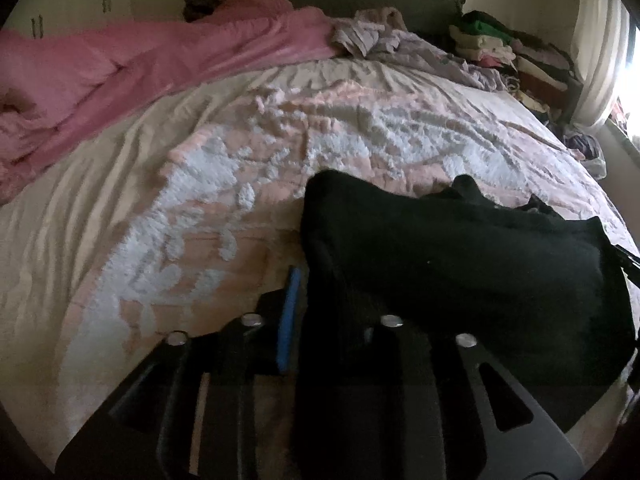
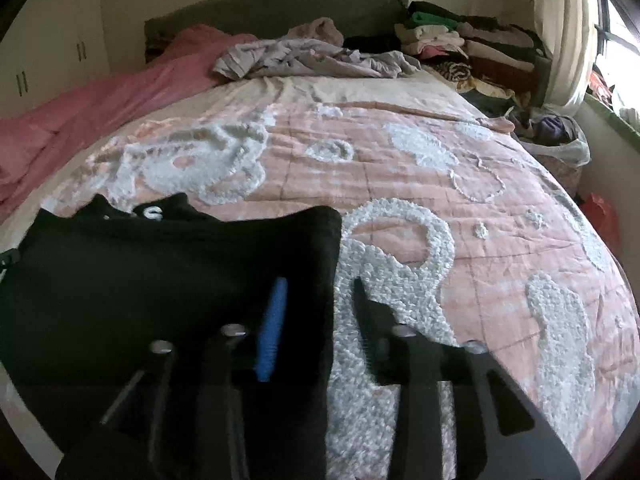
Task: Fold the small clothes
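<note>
- The black garment [image 1: 460,248] lies on the bed's pink-and-white tufted bedspread [image 1: 224,184], stretched between the two hand-held grippers, its long axis running from one to the other.
- Left hand-held gripper [image 1: 320,304]: narrowly parted, with the garment's left edge draped between and over the fingers. The blue pad [image 1: 290,320] shows bare on its outer side, and the other finger is hidden under the cloth, so whether the pads press the fabric cannot be told.
- From this gripper the bulk of the garment runs off to the right.
- Right hand-held gripper [image 2: 316,312]: moderately parted. The garment's right edge falls in the gap, covering the blue-padded finger [image 2: 274,328] side; the other finger [image 2: 366,320] stands clear over the bedspread, not touching the cloth. It looks like no grip yet.
- From this gripper the garment [image 2: 160,272] spreads to the left; white lettering [image 2: 150,213] shows at its far edge.
- Each hand is nearest its own end, so a fold would likely start with both pinching the near corners.
- No container here; folded clothes [image 2: 460,48] are stacked far ahead on the right, by the headboard [image 2: 280,8], well apart from both grippers.
</note>
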Available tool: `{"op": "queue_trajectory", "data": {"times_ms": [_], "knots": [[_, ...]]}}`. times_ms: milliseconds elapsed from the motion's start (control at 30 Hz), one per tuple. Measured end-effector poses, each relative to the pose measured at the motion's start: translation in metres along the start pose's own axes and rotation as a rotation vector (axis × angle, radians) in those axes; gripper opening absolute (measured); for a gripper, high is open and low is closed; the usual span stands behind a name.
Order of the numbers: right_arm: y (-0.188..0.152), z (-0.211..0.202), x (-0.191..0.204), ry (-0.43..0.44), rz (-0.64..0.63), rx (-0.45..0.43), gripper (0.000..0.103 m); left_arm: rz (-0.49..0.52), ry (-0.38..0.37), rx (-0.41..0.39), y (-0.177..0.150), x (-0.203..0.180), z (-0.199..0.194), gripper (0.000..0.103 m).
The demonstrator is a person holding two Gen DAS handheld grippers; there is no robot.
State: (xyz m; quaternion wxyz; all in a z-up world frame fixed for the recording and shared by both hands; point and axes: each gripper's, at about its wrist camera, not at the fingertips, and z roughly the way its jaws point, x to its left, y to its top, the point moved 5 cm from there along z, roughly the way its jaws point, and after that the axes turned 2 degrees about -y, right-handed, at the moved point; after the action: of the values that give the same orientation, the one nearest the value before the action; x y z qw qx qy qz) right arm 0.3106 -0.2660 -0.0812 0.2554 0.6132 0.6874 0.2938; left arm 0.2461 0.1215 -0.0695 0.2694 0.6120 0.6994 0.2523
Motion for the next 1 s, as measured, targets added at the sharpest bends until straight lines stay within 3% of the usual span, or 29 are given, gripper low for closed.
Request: {"op": "queue_trajectory", "data": {"times_ms": [167,333,1000], "knots": [[0.004,-0.022,0.009,0.040,0.004,-0.041,0.055,0.008,-0.013,-0.004,-0.001,-0.005,-0.012,0.029],[0.000,-0.045,0.020,0.086,0.001,-0.070,0.058,0.015,-0.028,-0.019,-0.002,-0.012,-0.025,0.036],[-0.033,-0.103,0.066,0.188,-0.044,-0.104,0.058,0.038,-0.053,-0.034,-0.023,-0.024,-0.057,0.039]]}}
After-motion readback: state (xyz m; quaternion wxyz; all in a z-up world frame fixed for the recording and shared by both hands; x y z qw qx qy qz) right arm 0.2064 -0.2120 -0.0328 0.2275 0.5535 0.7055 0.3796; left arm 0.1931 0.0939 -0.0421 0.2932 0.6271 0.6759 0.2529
